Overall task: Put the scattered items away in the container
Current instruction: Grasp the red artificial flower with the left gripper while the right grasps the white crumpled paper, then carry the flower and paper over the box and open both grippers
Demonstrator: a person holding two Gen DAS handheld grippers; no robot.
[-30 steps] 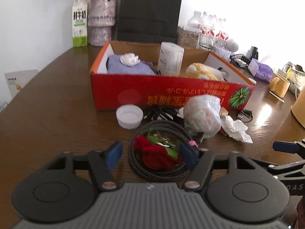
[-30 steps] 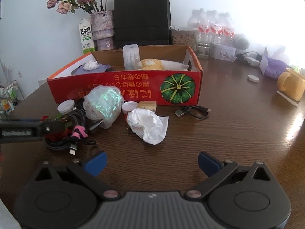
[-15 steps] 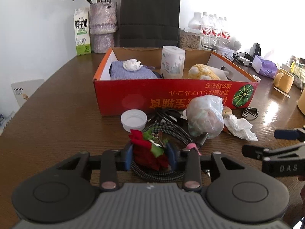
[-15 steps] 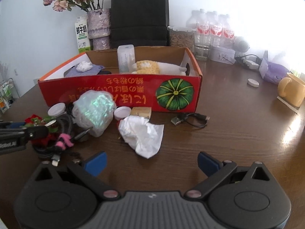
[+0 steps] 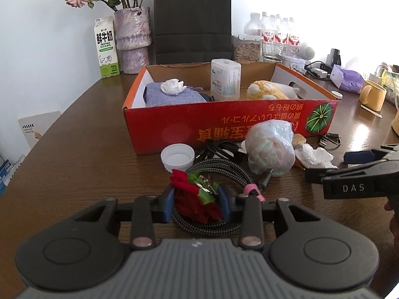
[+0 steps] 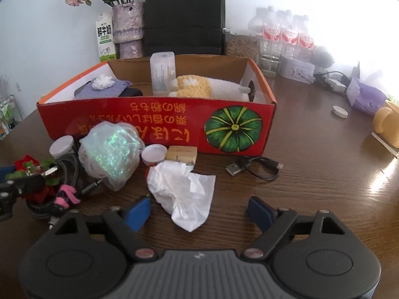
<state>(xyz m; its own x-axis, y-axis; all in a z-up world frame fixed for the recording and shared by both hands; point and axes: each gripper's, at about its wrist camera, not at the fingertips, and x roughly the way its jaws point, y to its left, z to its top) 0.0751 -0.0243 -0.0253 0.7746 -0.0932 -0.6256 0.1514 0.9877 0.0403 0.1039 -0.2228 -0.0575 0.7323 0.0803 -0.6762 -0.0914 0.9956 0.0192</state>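
The red cardboard box (image 5: 224, 127) stood on the wooden table (image 5: 74, 164) with its long side across the view and its top open; its printed front wall faced the grippers, with the letters upside down. Inside it lay a folded blue cloth (image 5: 172, 97), an upright white pack (image 5: 225, 79) and a yellow plush toy (image 5: 266, 91). To the left of the box the table was bare up to its curved edge, and this was the widest free way. Behind the box stood a black paper bag (image 5: 192, 20), a vase (image 5: 133, 37) and a milk carton (image 5: 106, 47), close to the wall.

In front of the box the scattered things lay close together. The left gripper (image 5: 195, 203) was clamped on the red fabric flower (image 5: 193, 199), its blue pads pressing both sides; the flower sat on a coiled braided cable (image 5: 224, 174), its leaves toward the box. A white cap (image 5: 177, 155) lay just before the box wall, and a bundled plastic bag (image 6: 109, 149) to the right of it.

The right gripper (image 6: 199, 211) had just been closing, but its jaws stood apart around the near corner of the crumpled white tissue (image 6: 182, 189), the pads not touching it. The tissue's long axis ran from the box toward the gripper. A short black USB cable (image 6: 254, 167) lay near the box's right corner, with open table beyond it
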